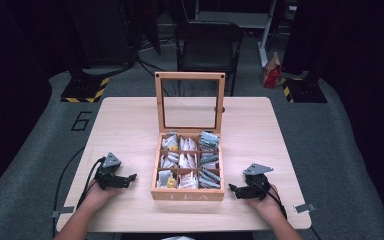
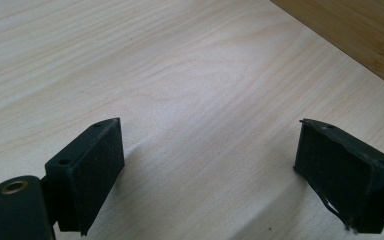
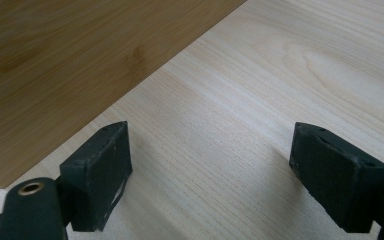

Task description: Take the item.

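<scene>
1. The tea box (image 1: 187, 192) stands near the front middle of the table (image 1: 125, 125), its glass lid (image 1: 190, 102) swung up and standing upright at the back.
2. Its nine compartments are all filled with tea bags (image 1: 187, 162); none lies outside on the table, so as far as I can judge nothing has been taken out yet.
3. The left gripper (image 1: 130, 178) rests on the table just left of the box, apart from it, with its jaws spread wide and nothing between them.
4. The right gripper (image 1: 234, 189) rests just right of the box, likewise wide open and empty; in the right gripper view the box's side wall (image 3: 70, 65) lies close ahead.
5. Judged from this, the work stands at its very start or at rest: the box is open, but any picking, sorting or closing is yet to be done.
</scene>
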A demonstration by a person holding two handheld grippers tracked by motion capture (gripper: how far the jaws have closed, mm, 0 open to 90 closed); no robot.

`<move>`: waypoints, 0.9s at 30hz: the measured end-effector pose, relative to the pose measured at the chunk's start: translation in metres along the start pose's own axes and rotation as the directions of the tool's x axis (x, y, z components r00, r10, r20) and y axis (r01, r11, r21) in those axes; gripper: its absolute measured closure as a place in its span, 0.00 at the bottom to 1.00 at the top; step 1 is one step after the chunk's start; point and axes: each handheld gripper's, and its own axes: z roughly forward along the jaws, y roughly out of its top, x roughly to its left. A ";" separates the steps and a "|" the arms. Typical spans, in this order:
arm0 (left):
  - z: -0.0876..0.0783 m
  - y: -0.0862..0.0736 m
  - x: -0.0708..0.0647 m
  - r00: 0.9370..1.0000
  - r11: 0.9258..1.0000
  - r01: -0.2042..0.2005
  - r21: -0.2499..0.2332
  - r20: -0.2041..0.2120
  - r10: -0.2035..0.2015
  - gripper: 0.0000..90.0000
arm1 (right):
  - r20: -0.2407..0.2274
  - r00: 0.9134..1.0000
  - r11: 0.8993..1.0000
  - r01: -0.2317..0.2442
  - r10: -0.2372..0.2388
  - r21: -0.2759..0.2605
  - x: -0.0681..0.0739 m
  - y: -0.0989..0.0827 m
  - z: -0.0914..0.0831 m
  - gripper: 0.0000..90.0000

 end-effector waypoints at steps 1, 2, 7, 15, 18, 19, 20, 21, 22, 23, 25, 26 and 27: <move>0.000 0.000 0.000 1.000 1.000 0.000 0.000 0.000 0.000 0.13 | 0.000 1.000 1.000 0.000 0.000 0.000 0.000 0.000 0.000 0.18; 0.000 0.000 0.000 1.000 1.000 0.002 -0.001 0.000 -0.002 0.13 | 0.000 1.000 1.000 0.000 0.000 0.000 0.000 0.000 0.000 0.18; 0.000 0.000 0.000 1.000 1.000 0.000 0.000 0.000 0.000 0.13 | -0.005 1.000 1.000 0.008 -0.008 -0.002 0.000 0.000 0.000 0.19; 0.000 0.000 0.000 1.000 1.000 -0.001 0.003 0.000 0.001 0.13 | 0.002 1.000 1.000 0.015 -0.015 -0.012 0.000 0.000 0.000 0.23; 0.000 0.000 0.000 1.000 1.000 -0.001 0.003 0.001 0.001 0.13 | 0.000 1.000 1.000 0.018 -0.018 -0.012 0.000 0.000 0.000 0.23; 0.000 0.000 0.000 1.000 1.000 0.000 0.003 0.001 0.000 0.13 | -0.004 1.000 1.000 0.021 -0.021 -0.013 0.000 0.000 -0.001 0.25; 0.000 0.000 0.000 1.000 1.000 0.000 0.003 0.001 0.000 0.13 | -0.014 1.000 1.000 0.020 -0.020 -0.014 0.000 -0.001 -0.001 0.27; 0.000 0.000 0.000 1.000 1.000 0.000 0.003 0.001 0.000 0.13 | -0.014 1.000 1.000 0.020 -0.020 -0.014 0.000 -0.001 -0.001 0.27; 0.000 0.000 0.000 1.000 1.000 0.000 0.003 0.000 0.000 0.13 | -0.013 1.000 1.000 0.018 -0.019 -0.016 0.000 -0.001 -0.001 0.27; 0.000 0.000 0.000 1.000 1.000 0.002 0.003 0.001 -0.002 0.13 | -0.009 1.000 1.000 0.019 -0.020 -0.015 0.000 -0.001 -0.001 0.27; 0.000 0.000 0.000 1.000 1.000 0.001 0.003 0.000 -0.001 0.13 | -0.007 1.000 1.000 0.014 -0.014 -0.016 0.000 -0.001 -0.001 0.28; 0.000 0.000 0.000 1.000 1.000 0.002 0.003 0.002 -0.002 0.13 | -0.008 1.000 1.000 0.011 -0.011 -0.017 0.000 -0.001 -0.001 0.28; 0.000 0.000 0.000 1.000 1.000 0.003 0.002 0.001 -0.003 0.13 | -0.010 1.000 1.000 0.009 -0.009 -0.015 0.000 -0.001 -0.001 0.29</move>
